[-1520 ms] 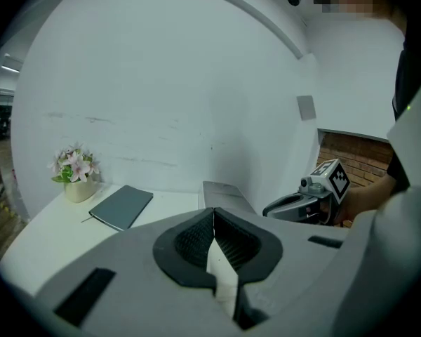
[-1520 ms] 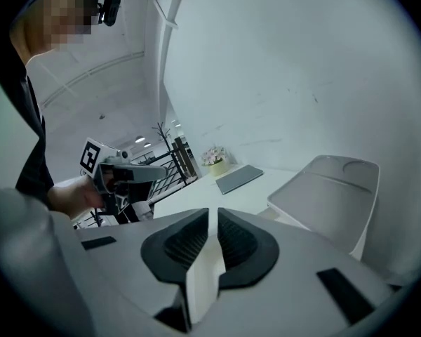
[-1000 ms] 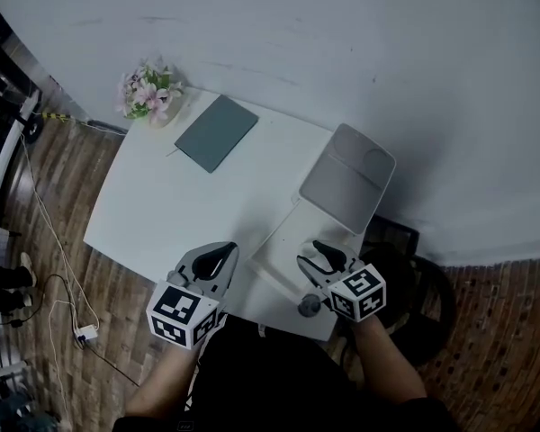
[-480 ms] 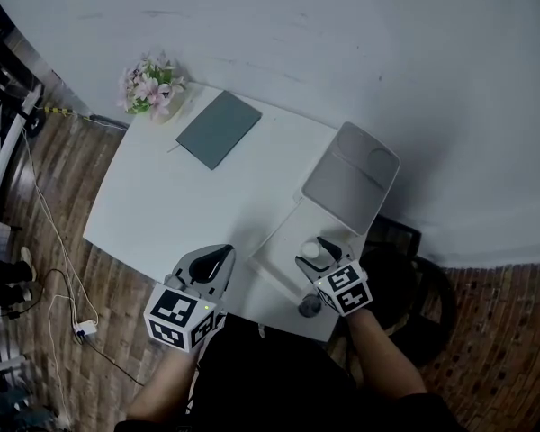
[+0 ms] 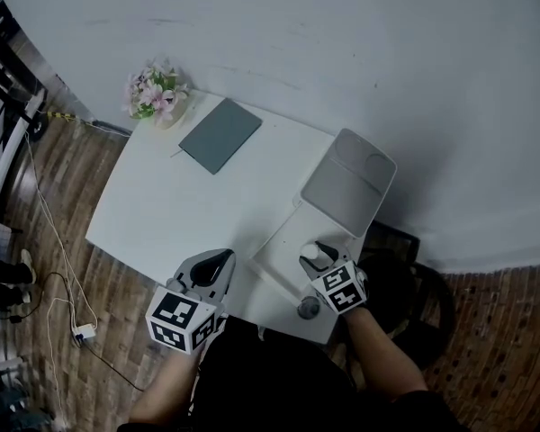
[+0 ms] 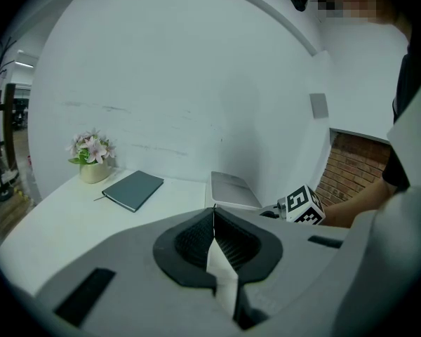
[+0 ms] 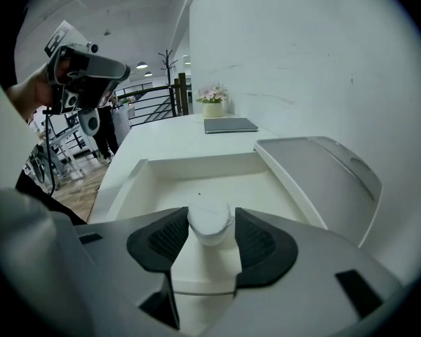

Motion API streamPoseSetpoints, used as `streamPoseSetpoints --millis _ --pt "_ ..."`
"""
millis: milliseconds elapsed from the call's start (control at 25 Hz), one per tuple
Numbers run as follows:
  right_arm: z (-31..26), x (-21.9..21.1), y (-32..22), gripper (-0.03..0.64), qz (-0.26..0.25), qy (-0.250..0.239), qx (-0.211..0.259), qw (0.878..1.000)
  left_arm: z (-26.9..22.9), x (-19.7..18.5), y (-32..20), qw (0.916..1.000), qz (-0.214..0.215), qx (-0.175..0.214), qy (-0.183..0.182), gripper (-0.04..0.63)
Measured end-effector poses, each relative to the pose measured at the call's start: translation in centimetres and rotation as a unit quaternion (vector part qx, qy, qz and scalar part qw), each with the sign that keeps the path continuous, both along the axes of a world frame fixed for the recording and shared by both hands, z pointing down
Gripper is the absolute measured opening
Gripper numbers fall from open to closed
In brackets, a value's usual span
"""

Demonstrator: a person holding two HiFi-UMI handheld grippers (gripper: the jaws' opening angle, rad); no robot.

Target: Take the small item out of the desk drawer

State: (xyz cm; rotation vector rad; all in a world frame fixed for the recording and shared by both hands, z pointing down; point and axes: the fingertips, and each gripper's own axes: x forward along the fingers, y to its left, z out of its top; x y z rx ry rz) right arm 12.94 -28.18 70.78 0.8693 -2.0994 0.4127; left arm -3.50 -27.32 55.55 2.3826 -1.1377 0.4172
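Note:
The white desk's drawer [image 5: 281,241] stands pulled out at the desk's front right. A small white round item [image 5: 311,252] sits near the drawer's front end. My right gripper [image 5: 315,254] points steeply down into the drawer. In the right gripper view its jaws have just been closing, and the item [image 7: 210,222] fills the gap between the dark pads [image 7: 170,239], which touch it on both sides. My left gripper [image 5: 218,261] hovers over the desk's front edge to the left of the drawer, shut with nothing in it [image 6: 214,223].
A grey tray [image 5: 348,184] lies behind the drawer at the desk's right end. A dark green notebook [image 5: 220,134] and a pot of flowers [image 5: 156,93] are at the far left corner. A dark round knob [image 5: 308,308] sticks out of the drawer front. A black chair [image 5: 418,300] stands to the right.
My right gripper has sunk into the drawer and rolled, so its marker cube now sits closer to the white item. The left gripper has kept its place.

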Motion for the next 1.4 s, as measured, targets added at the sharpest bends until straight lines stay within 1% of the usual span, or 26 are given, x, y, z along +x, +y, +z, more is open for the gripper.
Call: streamPoseSetpoints --millis 120,280,360,520,640,720,800,880,960,1080,1240,1400 --pt "-0.1 0.2 -0.2 0.207 0.012 -0.006 -0.005 1.0 -0.3 -0.1 0.4 1.0 -0.003 0.0 0.005 0.011" --pt "0.0 0.3 -0.6 0.206 0.03 -0.003 -0.007 1.0 -0.3 -0.6 0.7 0.9999 -0.008 -0.001 0.01 0.011" --pt "-0.3 0.3 -0.7 0.17 0.034 -0.007 -0.005 0.999 -0.4 -0.8 0.4 0.9999 -0.01 0.002 0.011 0.011" --pt "-1.9 0.5 -0.4 0.164 0.028 -0.021 0.004 0.999 -1.6 -0.9 -0.6 0.9997 -0.007 0.023 0.006 0.011" --pt "-4.1 0.6 -0.4 0.161 0.027 -0.043 0.017 0.999 -3.3 -0.9 -1.3 0.9989 -0.014 0.043 0.012 0.011" --pt "-5.7 1.1 -0.6 0.161 0.037 -0.05 0.025 0.998 -4.3 -0.7 -1.8 0.9983 -0.018 0.053 0.016 0.011" --pt "-7.5 1.7 -1.4 0.161 0.055 -0.06 0.043 0.996 -5.1 -0.2 -2.3 0.9979 -0.01 0.062 0.016 0.011" --pt "-9.3 2.1 -2.2 0.161 0.073 -0.079 0.065 0.992 -6.0 0.4 -2.8 0.9974 0.004 0.071 0.011 0.011" --pt "-11.0 2.0 -2.5 0.161 0.08 -0.099 0.082 0.988 -7.1 1.1 -3.2 0.9965 0.017 0.082 0.008 0.011" --pt "-13.2 1.9 -3.0 0.161 0.086 -0.137 0.097 0.982 -8.4 2.0 -4.1 0.995 0.029 0.095 0.006 0.011" --pt "-16.7 1.8 -3.2 0.16 0.103 -0.204 0.115 0.967 -9.6 2.9 -5.4 0.9938 0.033 0.105 0.01 0.011" --pt "-20.3 2.0 -2.9 0.16 0.102 -0.248 0.142 0.953 -10.7 3.9 -5.5 0.9919 0.049 0.117 0.009 0.011"
